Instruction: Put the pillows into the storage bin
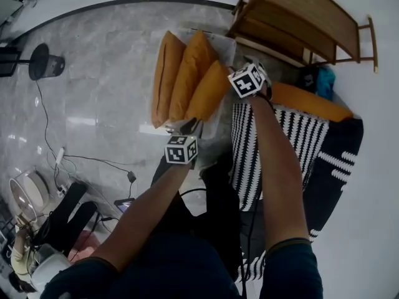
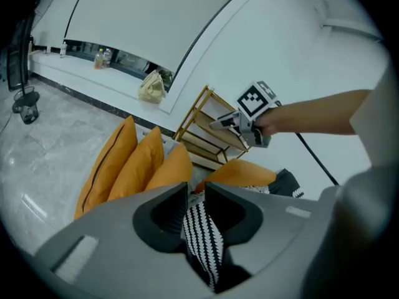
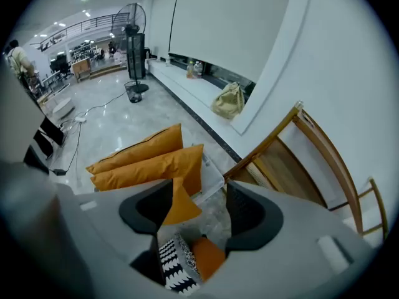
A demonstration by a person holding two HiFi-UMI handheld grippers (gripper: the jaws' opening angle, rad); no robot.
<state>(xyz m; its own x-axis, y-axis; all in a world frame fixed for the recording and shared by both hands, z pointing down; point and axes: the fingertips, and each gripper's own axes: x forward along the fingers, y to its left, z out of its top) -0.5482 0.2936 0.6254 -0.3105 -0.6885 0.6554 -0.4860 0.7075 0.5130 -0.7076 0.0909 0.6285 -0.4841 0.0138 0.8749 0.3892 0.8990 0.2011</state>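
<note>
Three orange pillows (image 1: 187, 76) stand on edge in the clear storage bin (image 1: 223, 45). To its right a black-and-white striped pillow (image 1: 280, 142) lies beside another orange pillow (image 1: 308, 101) and a black patterned pillow (image 1: 336, 161). My left gripper (image 2: 196, 195) sits at the bin's near corner, its jaws narrow and pinching a fold of the striped pillow (image 2: 202, 235). My right gripper (image 3: 193, 204) hangs over the bin's right side, pointing steeply down. It is open wide, and nothing touches its pads. Through its gap show an orange pillow corner (image 3: 177, 204) and the striped pillow (image 3: 174, 263).
A wooden shelf rack (image 1: 299, 17) stands just behind the bin at the wall. A standing fan (image 1: 43, 61) and loose cables (image 1: 81, 161) are on the marble floor at left. More gear sits at the lower left. A cloth bag (image 2: 151, 87) rests on the wall ledge.
</note>
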